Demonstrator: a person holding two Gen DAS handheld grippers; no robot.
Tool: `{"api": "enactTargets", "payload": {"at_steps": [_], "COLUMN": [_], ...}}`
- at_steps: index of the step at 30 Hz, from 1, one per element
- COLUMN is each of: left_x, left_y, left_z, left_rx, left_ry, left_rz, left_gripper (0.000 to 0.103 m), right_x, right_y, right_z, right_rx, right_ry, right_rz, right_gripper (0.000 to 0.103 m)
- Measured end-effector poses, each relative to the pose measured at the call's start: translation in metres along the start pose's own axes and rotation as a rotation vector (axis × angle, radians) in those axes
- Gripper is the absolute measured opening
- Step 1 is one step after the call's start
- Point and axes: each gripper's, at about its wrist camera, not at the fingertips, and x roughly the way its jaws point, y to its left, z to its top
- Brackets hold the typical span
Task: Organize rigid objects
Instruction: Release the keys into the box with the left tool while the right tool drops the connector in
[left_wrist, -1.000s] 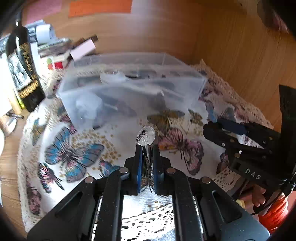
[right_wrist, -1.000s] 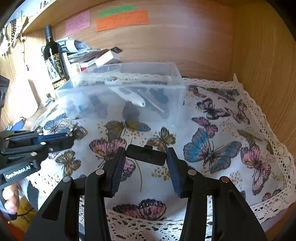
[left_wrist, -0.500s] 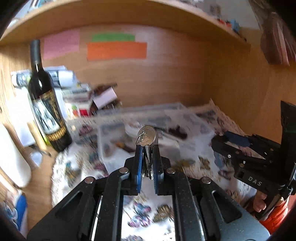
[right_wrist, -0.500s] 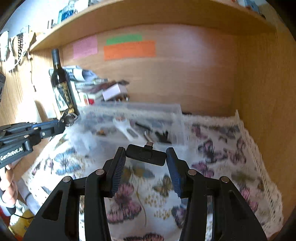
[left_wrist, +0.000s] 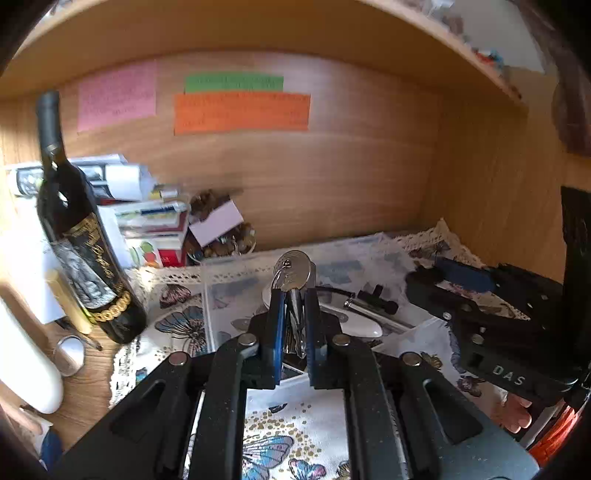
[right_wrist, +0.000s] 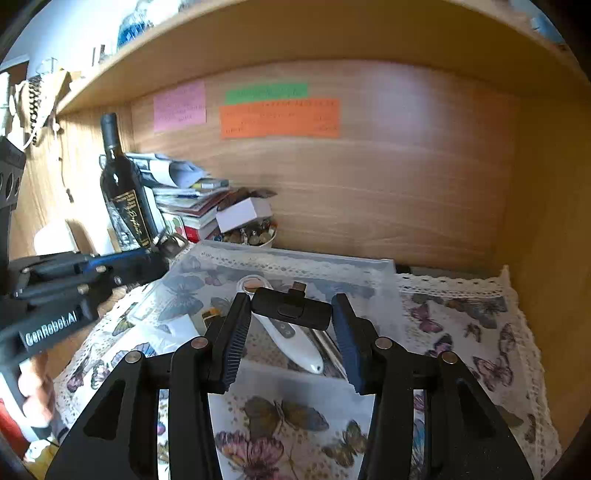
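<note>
My left gripper is shut on a bunch of silver keys and holds them above the near edge of a clear plastic bin. My right gripper is shut on a black USB stick, held crosswise between its blue pads above the same bin. Inside the bin lie a white pen-shaped device and a black clip with a cable. The left gripper also shows in the right wrist view, and the right gripper in the left wrist view.
A dark wine bottle stands at the left beside stacked books and papers. A bowl of small trinkets sits behind the bin. The butterfly tablecloth covers the desk. Wooden walls close the back and right, with a shelf overhead.
Both grippers have risen from just above the cloth and moved forward, and now hover over the bin. The keys and the USB stick stayed clamped.
</note>
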Motion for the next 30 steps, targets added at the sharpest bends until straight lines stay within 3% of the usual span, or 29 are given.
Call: {"api": "enactTargets", "payload": {"at_steps": [7, 13, 19, 21, 30], "left_x": [0.042, 0.065, 0.061, 0.056, 0.014], "left_y": [0.008, 0.013, 0.01, 0.01, 0.005], "left_z": [-0.011, -0.019, -0.02, -0.018, -0.006], "left_rx": [-0.023, -0.045, -0.027, -0.026, -0.021], "left_ry": [0.106, 0.18, 0.168, 0.157, 0.055], "left_rz": [-0.015, -0.037, -0.007, -0.006, 0.006], "left_gripper": [0.009, 0.009, 0.009, 0.009, 0.009], "right_x": [0.049, 0.068, 0.076, 0.076, 0.039], "right_y": [0.005, 0.008, 0.009, 0.009, 0.015], "right_z": [-0.005, -0.011, -0.013, -0.012, -0.002], "right_rx": [0.003, -0.001, 0.005, 0.004, -0.013], "right_ry": [0.109, 0.16, 0.194, 0.198, 0.107], "right_rz": [0.039, 0.042, 0.049, 0.044, 0.02], "right_gripper": [0.042, 0.042, 0.042, 0.047, 0.05]}}
